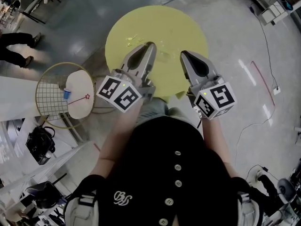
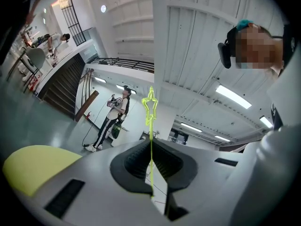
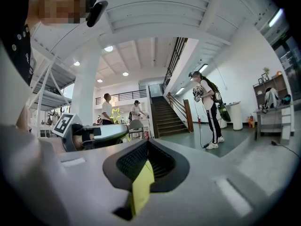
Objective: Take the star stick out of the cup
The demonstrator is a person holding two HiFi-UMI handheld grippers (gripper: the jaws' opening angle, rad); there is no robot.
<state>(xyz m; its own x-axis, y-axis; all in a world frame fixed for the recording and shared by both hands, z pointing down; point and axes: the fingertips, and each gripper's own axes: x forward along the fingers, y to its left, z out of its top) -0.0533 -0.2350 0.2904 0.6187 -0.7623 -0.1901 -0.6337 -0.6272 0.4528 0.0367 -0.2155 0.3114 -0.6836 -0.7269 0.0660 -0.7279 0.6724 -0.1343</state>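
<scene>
The left gripper (image 2: 150, 147) is shut tight on a thin yellow star stick (image 2: 150, 108); the star pokes up above the jaws, near the middle of the frame; the right gripper (image 3: 147, 147) is closed with nothing in it; both hang over the yellow round table (image 1: 178, 27); far at the left, a small blue cup (image 1: 67, 94) sits on a little white table (image 1: 80, 86), with a red star stick (image 1: 81, 99) lying next to it.

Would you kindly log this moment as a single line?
left claw: shut on star stick | right claw: shut | both above yellow table
</scene>
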